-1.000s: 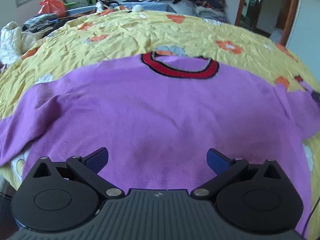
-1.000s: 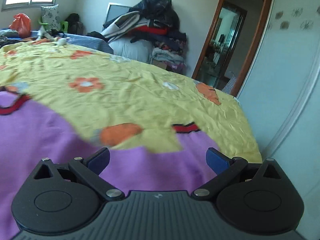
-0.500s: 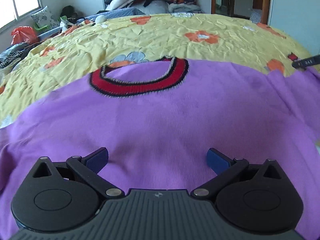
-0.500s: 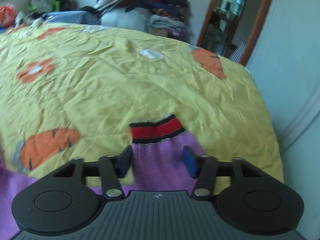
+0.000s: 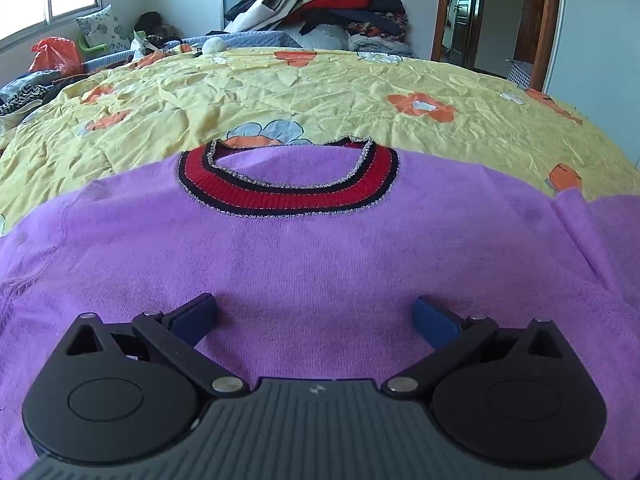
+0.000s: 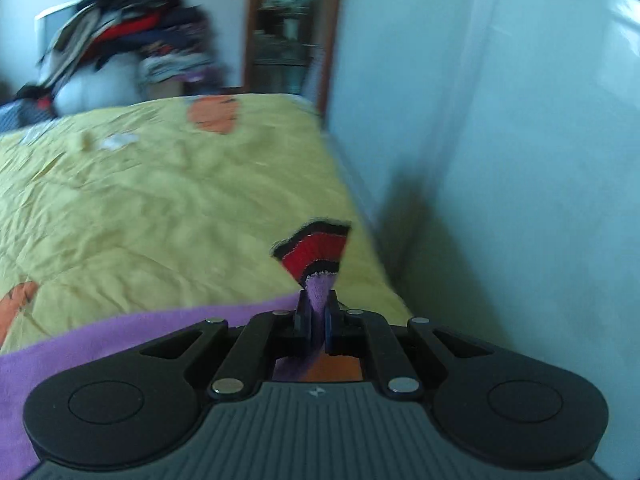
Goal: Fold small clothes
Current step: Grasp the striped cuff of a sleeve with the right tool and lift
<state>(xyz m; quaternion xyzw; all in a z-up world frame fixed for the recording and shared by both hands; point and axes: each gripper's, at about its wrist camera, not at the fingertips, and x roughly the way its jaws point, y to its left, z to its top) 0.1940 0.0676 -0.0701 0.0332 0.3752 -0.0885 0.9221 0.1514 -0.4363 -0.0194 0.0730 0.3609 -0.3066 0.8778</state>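
A purple knit sweater [image 5: 320,256] lies flat on the yellow flowered bedspread [image 5: 304,96], its red and black collar [image 5: 288,192] facing away from me. My left gripper [image 5: 314,314] hovers open over the sweater's chest, nothing between its blue pads. In the right wrist view my right gripper [image 6: 318,316] is shut on the purple sleeve [image 6: 318,288], just behind its red and black cuff [image 6: 316,250], which fans out past the fingertips. The rest of the sleeve [image 6: 120,332] trails to the left.
A heap of clothes [image 5: 320,4] is piled beyond the bed's far side, beside a wooden door frame [image 5: 544,24]. An orange bag [image 5: 54,54] and pillow sit under the window at left. A pale wall [image 6: 500,160] runs close along the bed's right edge.
My right gripper has closed on the sleeve near its cuff and lifted it; the view is blurred by motion. My left gripper has swung to face the collar squarely and stays open.
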